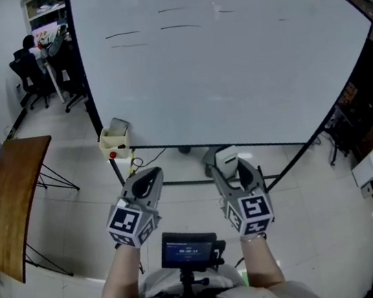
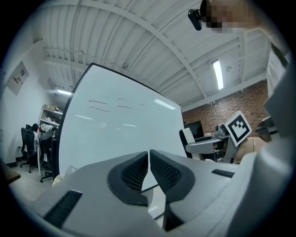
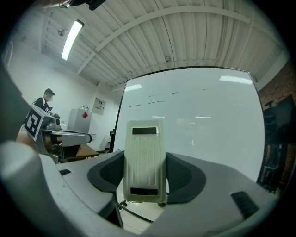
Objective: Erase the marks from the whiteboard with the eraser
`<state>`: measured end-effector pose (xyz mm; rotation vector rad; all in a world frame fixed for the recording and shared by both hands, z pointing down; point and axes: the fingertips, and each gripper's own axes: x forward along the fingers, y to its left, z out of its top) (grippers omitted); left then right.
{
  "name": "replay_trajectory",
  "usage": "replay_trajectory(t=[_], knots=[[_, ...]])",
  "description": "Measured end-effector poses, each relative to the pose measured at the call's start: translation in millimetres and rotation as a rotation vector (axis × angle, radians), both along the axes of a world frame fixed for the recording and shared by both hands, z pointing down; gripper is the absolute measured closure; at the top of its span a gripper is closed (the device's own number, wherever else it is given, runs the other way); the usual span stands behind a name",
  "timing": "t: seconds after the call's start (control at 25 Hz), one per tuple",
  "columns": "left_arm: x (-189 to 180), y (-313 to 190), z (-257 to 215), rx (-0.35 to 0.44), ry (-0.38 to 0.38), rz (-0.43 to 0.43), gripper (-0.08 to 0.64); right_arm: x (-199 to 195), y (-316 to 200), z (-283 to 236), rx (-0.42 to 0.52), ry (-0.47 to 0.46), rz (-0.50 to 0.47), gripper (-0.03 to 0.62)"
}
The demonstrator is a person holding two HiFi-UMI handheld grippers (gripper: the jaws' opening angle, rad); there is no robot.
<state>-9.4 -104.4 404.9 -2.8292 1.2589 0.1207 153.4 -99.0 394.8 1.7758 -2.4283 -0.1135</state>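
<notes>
Left gripper (image 1: 151, 179): my fingers pressed together, tips meeting, nothing between them. It is held low, near my body, well short of the board.

Right gripper (image 1: 231, 170): my fingers clamped on the cream ribbed plastic eraser (image 3: 144, 162). It stands upright between the pads, with a dark strip at its top and another at its bottom. The eraser juts past the fingertips toward the board but is apart from it.

Large white whiteboard (image 1: 230, 69) on a black-framed stand fills the far side of the scene, straight ahead of both grippers. Thin dark marks (image 1: 122, 34), a few short level strokes, sit on its far left part; a fainter few run further right. The rest of the surface looks clean apart from light reflections.

Small cream box (image 1: 115, 143) hangs at the board's near left corner. Brown wooden table (image 1: 10, 199) stands off to the left. Black office chairs (image 1: 30, 78) are at far left, with a person seated there. Small black screen (image 1: 188, 250) is mounted near my chest, between my forearms.
</notes>
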Motion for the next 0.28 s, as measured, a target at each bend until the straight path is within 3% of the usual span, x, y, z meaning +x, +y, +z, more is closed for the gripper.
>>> replay_trajectory(t=[0.28], knots=[[1.4, -8.5, 0.0, -0.009, -0.008, 0.017, 0.551, -1.7, -7.6, 0.5, -0.004, 0.004, -0.006, 0.327]])
